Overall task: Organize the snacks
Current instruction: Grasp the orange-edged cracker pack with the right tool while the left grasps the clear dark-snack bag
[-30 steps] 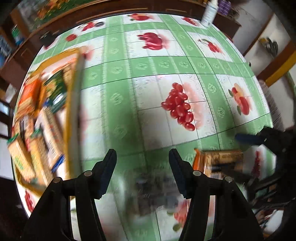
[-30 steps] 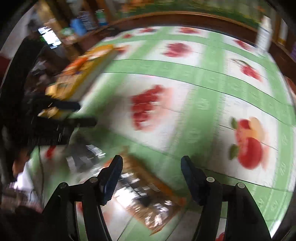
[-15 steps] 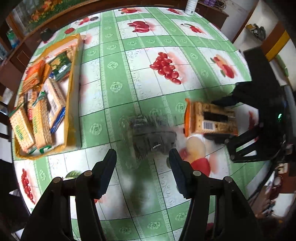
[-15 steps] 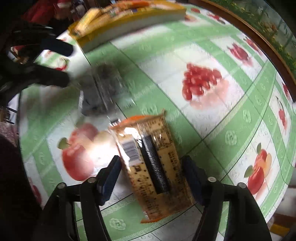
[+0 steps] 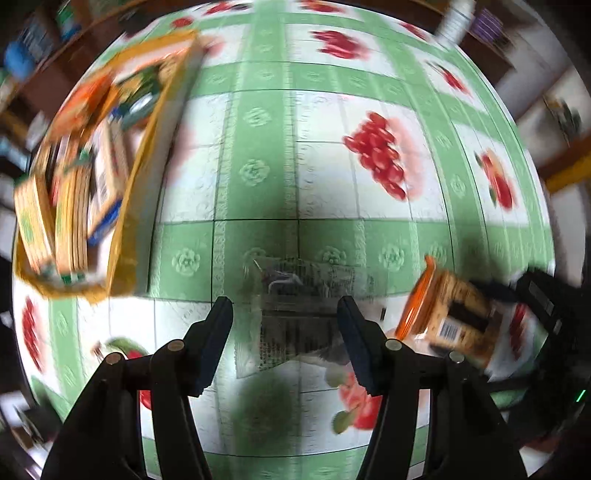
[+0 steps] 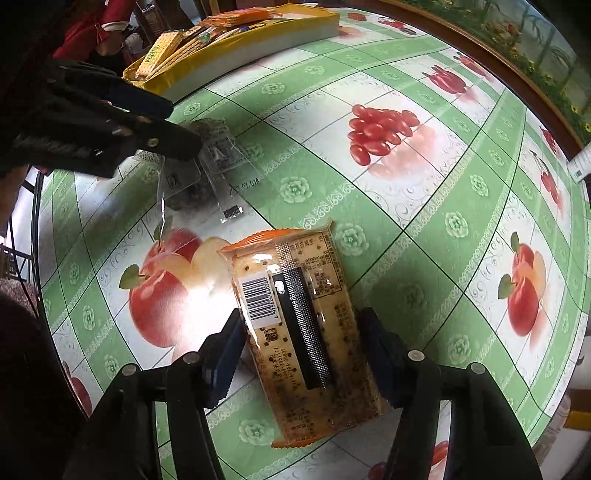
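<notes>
A clear plastic snack packet (image 5: 295, 314) with dark contents lies on the tablecloth between the open jaws of my left gripper (image 5: 284, 332); it also shows in the right wrist view (image 6: 207, 166), under the left gripper (image 6: 147, 122). An orange-edged cracker pack (image 6: 303, 332) lies flat between the open jaws of my right gripper (image 6: 299, 354), which stand either side of it with small gaps. The pack also shows at the right of the left wrist view (image 5: 450, 317). A yellow tray (image 5: 129, 221) holding several snack packs sits at the left.
The round table (image 6: 406, 166) carries a green and white fruit-print cloth. The yellow tray (image 6: 229, 55) stands at the far left edge in the right wrist view. A white bottle (image 5: 450, 22) stands at the far edge. Wooden furniture surrounds the table.
Both grippers have dropped lower and moved forward. The clear packet now sits between the left jaws, and the cracker pack now sits between the right jaws.
</notes>
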`<state>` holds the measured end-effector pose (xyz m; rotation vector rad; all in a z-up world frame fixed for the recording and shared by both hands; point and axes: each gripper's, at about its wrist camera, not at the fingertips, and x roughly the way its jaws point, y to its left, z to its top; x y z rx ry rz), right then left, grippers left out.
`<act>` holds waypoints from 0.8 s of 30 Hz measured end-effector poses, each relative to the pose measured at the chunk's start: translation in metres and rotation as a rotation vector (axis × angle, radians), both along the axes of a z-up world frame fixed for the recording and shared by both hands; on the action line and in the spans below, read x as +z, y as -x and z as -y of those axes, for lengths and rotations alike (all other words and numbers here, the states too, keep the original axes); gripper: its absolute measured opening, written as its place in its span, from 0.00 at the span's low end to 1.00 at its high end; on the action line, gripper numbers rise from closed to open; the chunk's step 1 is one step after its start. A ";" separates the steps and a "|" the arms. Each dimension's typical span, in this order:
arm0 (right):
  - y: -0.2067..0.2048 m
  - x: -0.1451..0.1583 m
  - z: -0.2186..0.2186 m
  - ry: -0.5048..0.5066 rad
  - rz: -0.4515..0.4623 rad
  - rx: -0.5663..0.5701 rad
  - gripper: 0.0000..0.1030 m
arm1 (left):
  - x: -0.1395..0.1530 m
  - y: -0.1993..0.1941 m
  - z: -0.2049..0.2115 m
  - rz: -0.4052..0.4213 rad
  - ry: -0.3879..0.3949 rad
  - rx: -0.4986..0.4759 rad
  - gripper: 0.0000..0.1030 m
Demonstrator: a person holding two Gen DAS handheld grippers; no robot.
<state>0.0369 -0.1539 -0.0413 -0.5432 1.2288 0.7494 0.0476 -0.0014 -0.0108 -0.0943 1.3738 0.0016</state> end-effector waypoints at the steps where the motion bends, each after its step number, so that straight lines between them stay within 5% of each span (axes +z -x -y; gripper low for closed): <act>1: -0.001 0.000 0.000 -0.004 0.001 -0.002 0.63 | 0.000 -0.002 0.000 -0.001 0.010 0.006 0.56; 7: 0.001 -0.002 -0.002 -0.009 0.002 -0.004 0.64 | -0.013 -0.026 0.017 -0.098 -0.022 -0.117 0.58; 10: 0.003 -0.001 -0.001 -0.006 0.001 -0.003 0.64 | -0.020 -0.034 0.020 -0.140 0.030 -0.144 0.70; 15: 0.003 -0.001 0.000 -0.007 -0.001 -0.005 0.64 | -0.024 -0.033 0.029 -0.160 0.046 -0.216 0.71; 19: 0.001 -0.002 -0.002 -0.003 -0.004 0.000 0.66 | -0.033 -0.034 0.038 -0.192 0.058 -0.265 0.86; 21: 0.000 -0.002 -0.003 -0.001 -0.006 -0.001 0.67 | -0.045 -0.031 0.043 -0.219 0.032 -0.296 1.00; 24: -0.002 -0.003 -0.004 0.004 -0.009 -0.002 0.67 | -0.050 -0.022 0.059 -0.157 -0.079 -0.338 1.00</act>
